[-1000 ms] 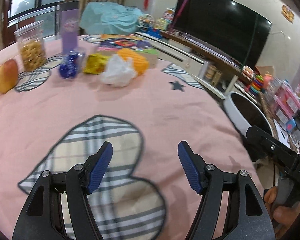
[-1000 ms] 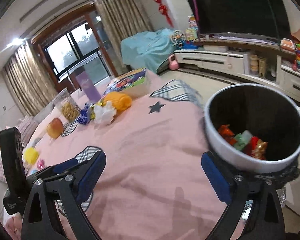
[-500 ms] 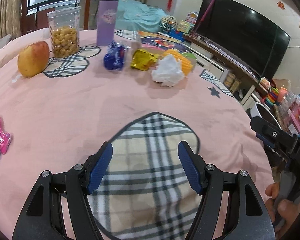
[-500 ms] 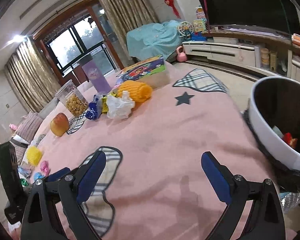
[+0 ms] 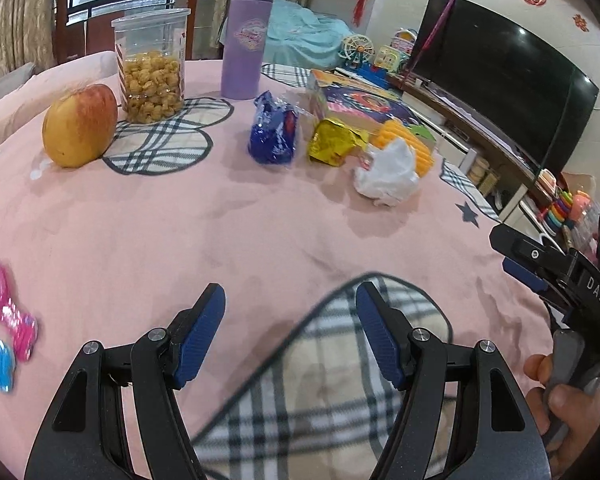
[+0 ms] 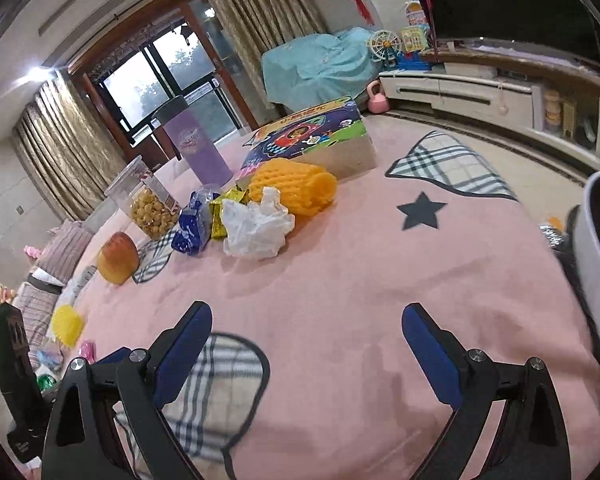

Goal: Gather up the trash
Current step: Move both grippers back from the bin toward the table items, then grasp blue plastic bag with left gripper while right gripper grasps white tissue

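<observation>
On the pink tablecloth [image 5: 180, 232] lies a row of trash: a blue wrapper [image 5: 274, 134] [image 6: 192, 224], a gold wrapper [image 5: 334, 144] [image 6: 224, 212], a crumpled white plastic bag [image 5: 388, 174] [image 6: 256, 226] and an orange foam net [image 5: 408, 144] [image 6: 292, 186]. My left gripper [image 5: 290, 320] hovers open and empty over the near part of the cloth, well short of them. My right gripper [image 6: 306, 340] is also open and empty, low over the cloth, with the trash ahead to its left. The white trash bin [image 6: 598, 256] shows only at the right edge of the right wrist view.
An apple [image 5: 80, 124], a jar of snacks [image 5: 152, 66], a purple tumbler [image 5: 246, 42] and a colourful box [image 6: 308, 136] stand behind the trash. Pink and blue toys [image 5: 4, 320] lie at the left edge. A hand [image 5: 560, 400] holds the right gripper's handle.
Both grippers have swung left across the table, away from the bin. The bin has slid almost out of the right wrist view; the trash pile now sits nearer and more central.
</observation>
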